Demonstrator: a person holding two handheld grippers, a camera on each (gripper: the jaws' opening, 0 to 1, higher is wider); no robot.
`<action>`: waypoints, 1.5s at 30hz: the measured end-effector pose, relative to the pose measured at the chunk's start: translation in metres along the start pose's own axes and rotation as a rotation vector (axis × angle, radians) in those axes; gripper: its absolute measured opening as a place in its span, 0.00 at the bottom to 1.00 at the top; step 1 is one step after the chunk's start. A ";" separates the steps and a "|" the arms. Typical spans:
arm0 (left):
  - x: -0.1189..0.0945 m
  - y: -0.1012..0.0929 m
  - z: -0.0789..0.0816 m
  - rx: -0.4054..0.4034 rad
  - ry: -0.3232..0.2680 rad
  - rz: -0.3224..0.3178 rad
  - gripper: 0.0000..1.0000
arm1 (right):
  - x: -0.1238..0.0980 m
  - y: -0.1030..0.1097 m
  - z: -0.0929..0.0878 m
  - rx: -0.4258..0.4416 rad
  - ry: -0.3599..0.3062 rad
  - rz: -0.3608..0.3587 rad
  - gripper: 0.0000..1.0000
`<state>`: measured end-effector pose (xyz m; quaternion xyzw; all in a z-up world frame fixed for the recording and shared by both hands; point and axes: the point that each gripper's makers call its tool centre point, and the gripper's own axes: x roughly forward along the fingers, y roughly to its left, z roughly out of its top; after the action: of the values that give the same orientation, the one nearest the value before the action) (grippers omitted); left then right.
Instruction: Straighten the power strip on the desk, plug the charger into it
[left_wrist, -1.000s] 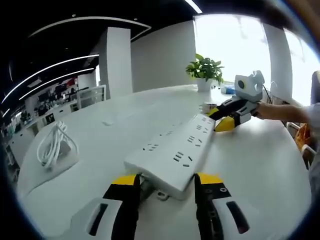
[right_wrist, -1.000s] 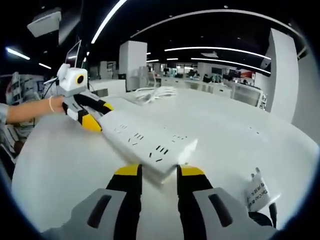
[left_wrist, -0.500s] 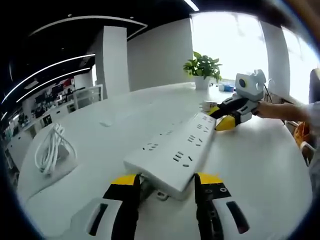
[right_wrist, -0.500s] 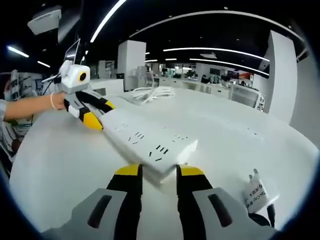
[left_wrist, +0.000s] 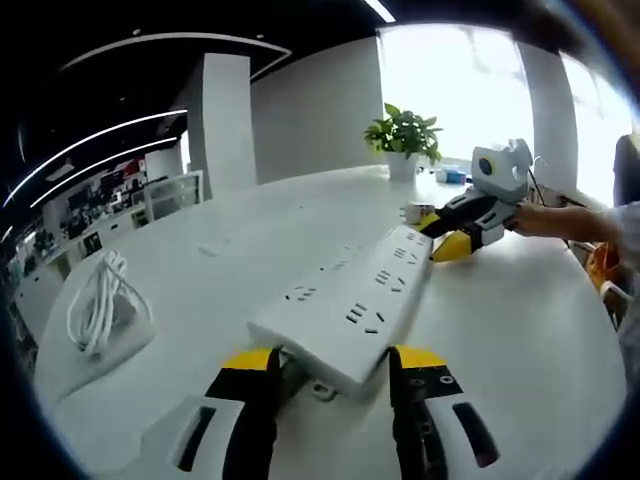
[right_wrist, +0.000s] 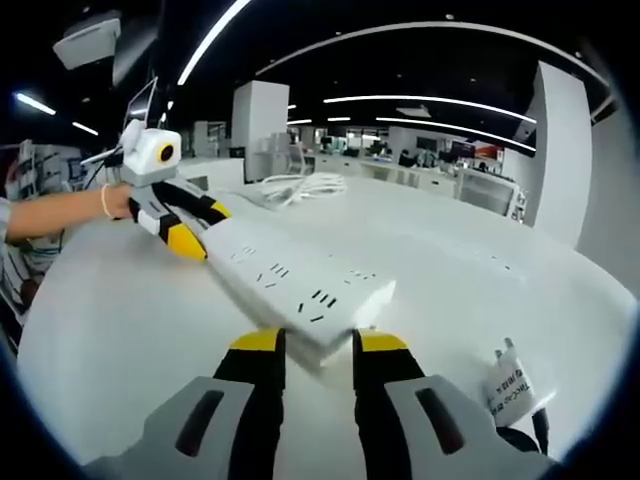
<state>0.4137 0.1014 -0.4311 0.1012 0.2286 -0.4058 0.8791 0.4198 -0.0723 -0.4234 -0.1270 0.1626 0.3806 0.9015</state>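
Observation:
A long white power strip (left_wrist: 350, 305) lies on the white desk (left_wrist: 520, 320), running away from my left gripper (left_wrist: 333, 358), whose yellow-tipped jaws are shut on its near end. My right gripper (left_wrist: 437, 238) clamps the far end. In the right gripper view the same power strip (right_wrist: 295, 285) has its near end held between the jaws of my right gripper (right_wrist: 318, 342), with my left gripper (right_wrist: 205, 232) on the far end. A coiled white cable with a white block (left_wrist: 100, 305) lies at the desk's left; the coil (right_wrist: 300, 185) is also behind the strip. A small white pronged plug with a label (right_wrist: 515, 385) lies at the lower right.
A potted plant (left_wrist: 405, 135) stands at the desk's far edge by a bright window. A person's hand (left_wrist: 545, 220) holds the right gripper, and an arm (right_wrist: 60, 215) holds the left. Open office rows lie beyond the desk (right_wrist: 120, 330).

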 end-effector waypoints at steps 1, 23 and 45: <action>0.000 0.000 0.000 0.000 0.001 0.003 0.44 | 0.000 0.000 0.000 0.001 0.000 -0.001 0.25; 0.003 -0.006 0.001 0.007 -0.008 0.009 0.44 | -0.007 0.001 -0.004 -0.002 0.003 -0.006 0.25; 0.009 -0.016 0.003 0.010 -0.057 0.007 0.44 | -0.014 -0.007 -0.007 0.010 -0.001 -0.020 0.25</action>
<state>0.4071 0.0837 -0.4322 0.0950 0.2012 -0.4067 0.8861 0.4142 -0.0885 -0.4238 -0.1239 0.1628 0.3706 0.9060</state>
